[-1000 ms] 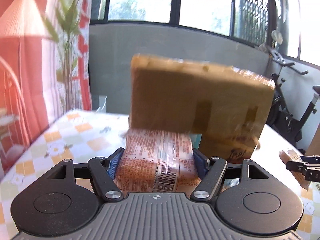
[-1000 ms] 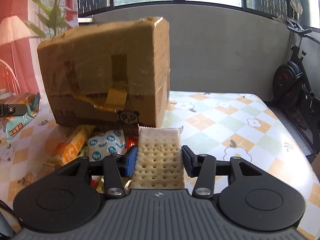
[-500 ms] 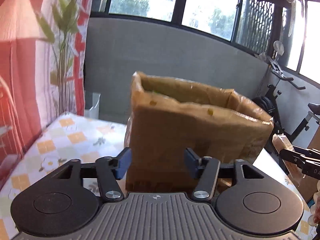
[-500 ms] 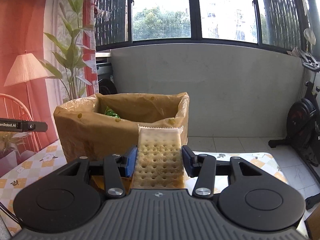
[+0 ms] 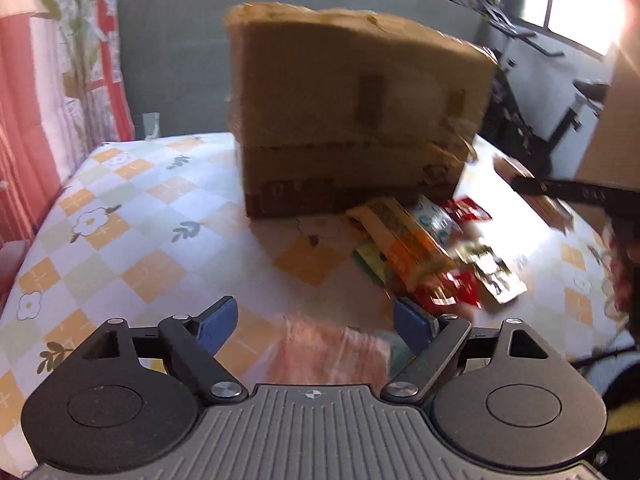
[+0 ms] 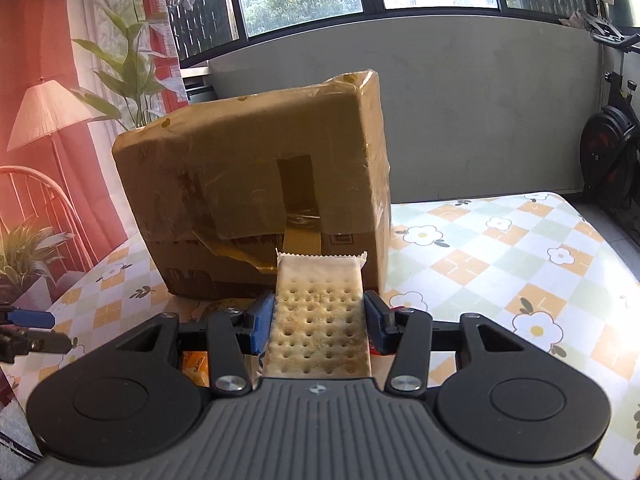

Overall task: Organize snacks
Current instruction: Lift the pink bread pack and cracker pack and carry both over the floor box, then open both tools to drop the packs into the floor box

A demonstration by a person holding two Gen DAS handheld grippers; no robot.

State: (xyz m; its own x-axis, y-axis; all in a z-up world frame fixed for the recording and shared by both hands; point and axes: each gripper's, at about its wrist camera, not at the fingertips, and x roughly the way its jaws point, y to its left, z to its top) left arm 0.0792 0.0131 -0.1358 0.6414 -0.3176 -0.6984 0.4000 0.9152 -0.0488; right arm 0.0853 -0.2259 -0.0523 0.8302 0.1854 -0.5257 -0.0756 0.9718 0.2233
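A taped cardboard box (image 5: 352,120) stands on the checked tablecloth; it also shows in the right wrist view (image 6: 256,200). My left gripper (image 5: 316,322) is open, low over the table, with a blurred pink snack packet (image 5: 332,352) lying between its fingers, apart from both pads. Several loose snack packets (image 5: 424,256) lie at the box's front right. My right gripper (image 6: 319,316) is shut on a clear-wrapped cracker pack (image 6: 319,316), held in front of the box. The right gripper's finger (image 5: 576,192) shows at the left wrist view's right edge.
A flowered tablecloth (image 5: 132,248) covers the table. An exercise bike (image 6: 612,148) stands to the right beyond the table edge. A lamp (image 6: 48,112), a plant and a red curtain are on the left. A grey wall lies behind the box.
My left gripper has come down from box-top height to the table, open. My right gripper has also dropped lower with the cracker pack still in it.
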